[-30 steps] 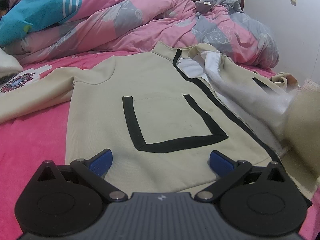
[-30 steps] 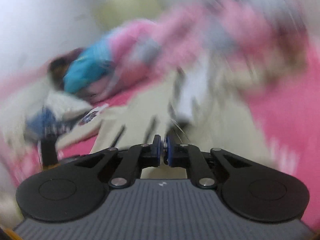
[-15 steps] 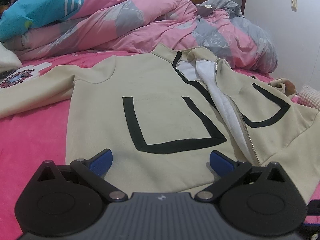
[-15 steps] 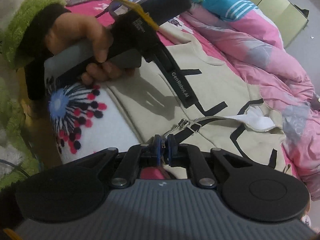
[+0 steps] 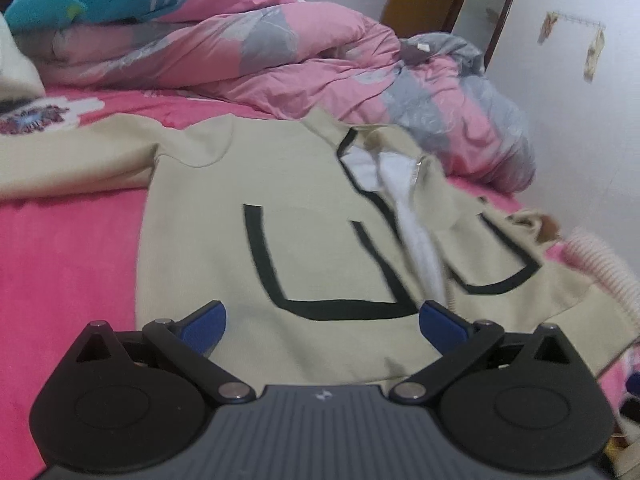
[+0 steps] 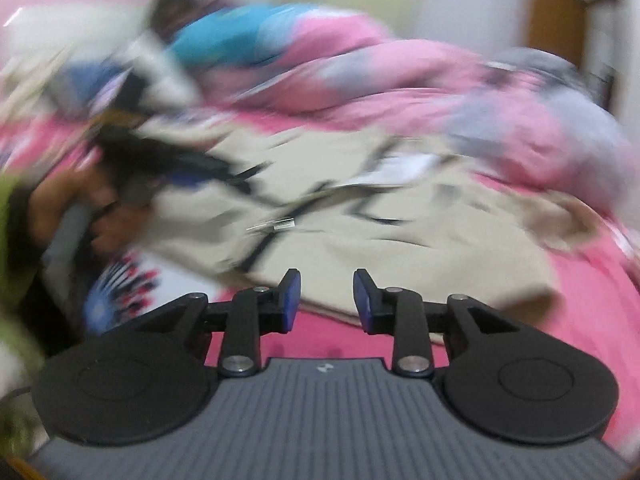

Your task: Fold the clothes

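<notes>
A beige zip jacket (image 5: 312, 208) with black U-shaped trim lies spread face up on the pink bed, its zip partly open over a white lining. It also shows, blurred, in the right wrist view (image 6: 400, 232). My left gripper (image 5: 322, 316) is wide open and empty, just above the jacket's hem. My right gripper (image 6: 323, 300) is open and empty, over the pink sheet just short of the jacket's lower edge. The left gripper and the hand holding it (image 6: 120, 196) show at the left of the right wrist view.
A crumpled pink, grey and blue duvet (image 5: 280, 52) is heaped along the far side of the bed. The pink sheet (image 5: 60, 260) shows left of the jacket. A white wall (image 5: 580, 120) stands at the right. A flower-print fabric (image 6: 132, 280) lies near the right gripper.
My right gripper has opened and let go of the jacket's front, and swung away. The right front panel now lies flat. The left gripper has stayed open near the hem.
</notes>
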`<state>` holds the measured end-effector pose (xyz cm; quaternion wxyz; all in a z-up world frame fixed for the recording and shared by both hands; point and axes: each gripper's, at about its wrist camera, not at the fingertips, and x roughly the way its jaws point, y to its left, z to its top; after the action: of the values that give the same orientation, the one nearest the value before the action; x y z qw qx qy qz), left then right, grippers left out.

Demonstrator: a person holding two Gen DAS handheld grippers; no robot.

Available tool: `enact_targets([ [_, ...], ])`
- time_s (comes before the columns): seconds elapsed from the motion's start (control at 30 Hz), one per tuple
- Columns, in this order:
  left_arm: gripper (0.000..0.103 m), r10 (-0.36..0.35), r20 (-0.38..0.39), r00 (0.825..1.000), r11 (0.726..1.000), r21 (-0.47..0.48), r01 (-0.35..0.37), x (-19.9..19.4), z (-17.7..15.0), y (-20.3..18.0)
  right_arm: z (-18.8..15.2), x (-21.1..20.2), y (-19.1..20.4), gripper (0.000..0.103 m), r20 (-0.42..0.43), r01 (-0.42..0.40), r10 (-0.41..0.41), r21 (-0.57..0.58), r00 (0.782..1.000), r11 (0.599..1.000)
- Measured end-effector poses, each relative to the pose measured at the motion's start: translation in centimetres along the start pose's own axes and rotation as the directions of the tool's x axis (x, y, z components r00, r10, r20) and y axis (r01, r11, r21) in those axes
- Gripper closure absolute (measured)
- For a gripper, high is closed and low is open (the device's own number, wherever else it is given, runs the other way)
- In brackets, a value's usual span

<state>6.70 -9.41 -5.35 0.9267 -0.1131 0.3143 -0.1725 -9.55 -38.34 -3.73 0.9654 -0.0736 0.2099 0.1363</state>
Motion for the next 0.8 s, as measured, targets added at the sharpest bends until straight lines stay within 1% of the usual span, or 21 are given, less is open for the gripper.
enact_targets([
  [0.03, 0.0, -0.025, -0.013, 1.0, 1.0, 0.011, 0.025, 0.0, 0.0, -0.4, -0.4, -0.6, -1.3, 0.073, 0.018, 0.049, -0.05, 0.057, 0.999, 0.997],
  [0.07, 0.0, -0.038, -0.035, 0.999, 0.998, 0.043, 0.039, 0.1, 0.0, -1.0, -0.9, -1.2, -2.5, 0.073, 0.027, 0.101, -0.105, 0.11, 0.994, 0.989],
  [0.1, 0.0, -0.037, -0.054, 0.998, 0.995, 0.089, 0.042, 0.4, -0.1, -1.8, -1.3, -1.4, -3.8, 0.073, 0.024, 0.161, -0.167, 0.161, 0.986, 0.974],
  [0.13, 0.0, -0.02, -0.055, 0.998, 0.99, 0.14, 0.027, 0.5, -0.3, -2.7, -1.7, -1.6, -5.0, 0.073, 0.011, 0.213, -0.219, 0.202, 0.976, 0.956],
  [0.17, 0.0, -0.002, -0.056, 0.998, 0.982, 0.19, 0.013, 0.7, -0.5, -3.6, -2.0, -1.5, -6.0, 0.073, 0.001, 0.241, -0.248, 0.235, 0.969, 0.942],
  [0.2, 0.0, 0.008, -0.053, 0.999, 0.977, 0.213, 0.004, 0.8, -0.7, -4.2, -2.3, -1.4, -7.0, 0.073, -0.01, 0.269, -0.276, 0.268, 0.961, 0.925],
  [0.23, 0.0, 0.018, -0.05, 0.999, 0.972, 0.236, -0.005, 0.9, -0.9, -4.7, -2.6, -1.2, -8.0, 0.073, -0.017, 0.272, -0.28, 0.298, 0.96, 0.915],
  [0.3, 0.0, 0.026, -0.043, 0.999, 0.97, 0.241, -0.015, 1.0, -0.9, -5.0, -3.0, -0.2, -9.4, 0.073, -0.031, 0.271, -0.276, 0.321, 0.961, 0.907],
  [0.4, 0.0, 0.036, -0.043, 0.998, 0.969, 0.247, -0.024, 1.0, -0.9, -5.1, -3.3, 1.7, -10.4, 0.073, -0.065, 0.281, -0.275, 0.299, 0.959, 0.912],
  [0.47, 0.0, 0.043, -0.024, 0.999, 0.967, 0.253, -0.036, 0.5, -0.5, -5.2, -3.2, 2.6, -10.7, 0.073, -0.074, 0.275, -0.265, 0.29, 0.961, 0.917],
  [0.57, 0.0, 0.046, 0.025, 0.999, 0.964, 0.262, -0.051, -0.4, 0.2, -5.5, -2.8, 3.9, -11.3, 0.073, -0.066, 0.26, -0.252, 0.293, 0.965, 0.92],
  [0.63, 0.0, 0.029, 0.038, 0.999, 0.958, 0.282, -0.039, -0.5, 0.4, -6.1, -2.6, 4.3, -11.4, 0.073, -0.052, 0.24, -0.236, 0.303, 0.97, 0.922],
  [0.7, 0.0, 0.032, 0.013, 0.999, 0.947, 0.32, -0.034, 0.5, 0.3, -7.0, -2.5, 4.2, -11.2, 0.074, -0.038, 0.217, -0.216, 0.317, 0.976, 0.923],
  [0.73, 0.0, 0.057, 0.001, 0.998, 0.936, 0.346, -0.054, 1.2, -0.2, -7.5, -2.5, 4.4, -11.2, 0.078, -0.031, 0.2, -0.201, 0.324, 0.979, 0.925],
  [0.77, 0.0, 0.083, -0.01, 0.996, 0.925, 0.373, -0.074, 1.9, -0.7, -8.0, -2.5, 4.5, -11.1, 0.087, -0.024, 0.183, -0.186, 0.33, 0.982, 0.926],
  [0.8, 0.0, 0.109, -0.02, 0.994, 0.912, 0.4, -0.092, 2.6, -1.2, -8.4, -2.5, 4.6, -11.1, 0.092, -0.011, 0.172, -0.179, 0.337, 0.984, 0.926],
])
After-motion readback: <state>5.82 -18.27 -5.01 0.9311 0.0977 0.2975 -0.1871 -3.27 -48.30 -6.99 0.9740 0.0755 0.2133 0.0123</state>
